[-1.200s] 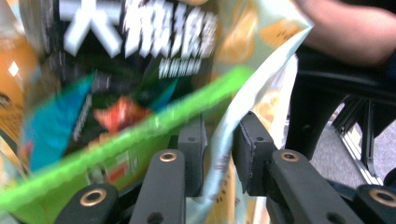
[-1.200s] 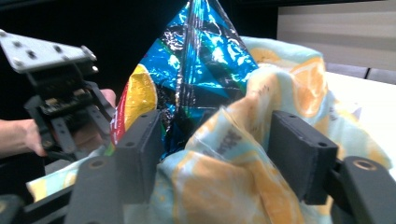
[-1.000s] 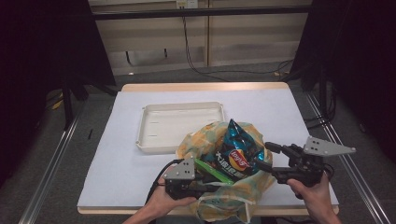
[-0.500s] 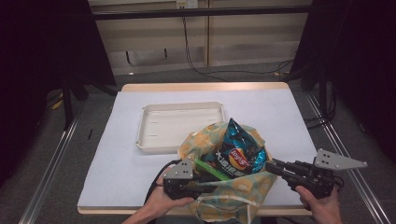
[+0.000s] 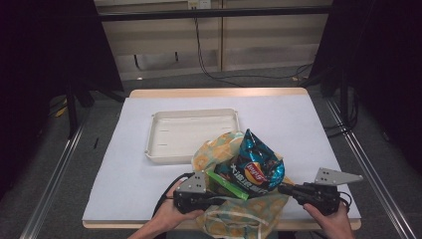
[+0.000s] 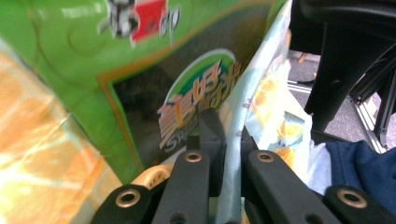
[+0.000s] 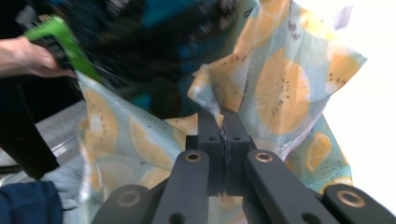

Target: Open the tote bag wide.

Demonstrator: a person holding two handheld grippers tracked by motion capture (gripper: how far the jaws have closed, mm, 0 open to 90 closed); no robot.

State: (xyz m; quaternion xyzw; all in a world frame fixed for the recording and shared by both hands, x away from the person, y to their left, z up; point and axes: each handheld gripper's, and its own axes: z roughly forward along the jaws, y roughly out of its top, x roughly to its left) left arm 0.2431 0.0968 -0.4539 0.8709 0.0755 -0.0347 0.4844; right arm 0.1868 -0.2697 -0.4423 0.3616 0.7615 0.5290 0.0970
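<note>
The fruit-print bag (image 5: 234,209) sat at the near edge of the table (image 5: 308,129), between the person's two hands, with a blue chip packet (image 5: 256,164) and a green packet (image 5: 226,183) sticking up out of its mouth. The left gripper (image 5: 209,200) had just finished closing and was clenched on the bag's rim (image 6: 233,140), the thin fabric edge pinched between its jaws, with the green packet (image 6: 140,70) pressed close beside them. The right gripper (image 5: 284,189) had also just closed and gripped a fold of the bag's cloth (image 7: 224,116) on the opposite side. A white tray (image 5: 191,133) lay just behind the bag, touching or nearly touching it. The two packets crowded the bag's opening between both grippers. A dark stand (image 6: 336,70) stood on the floor beyond the table edge
</note>
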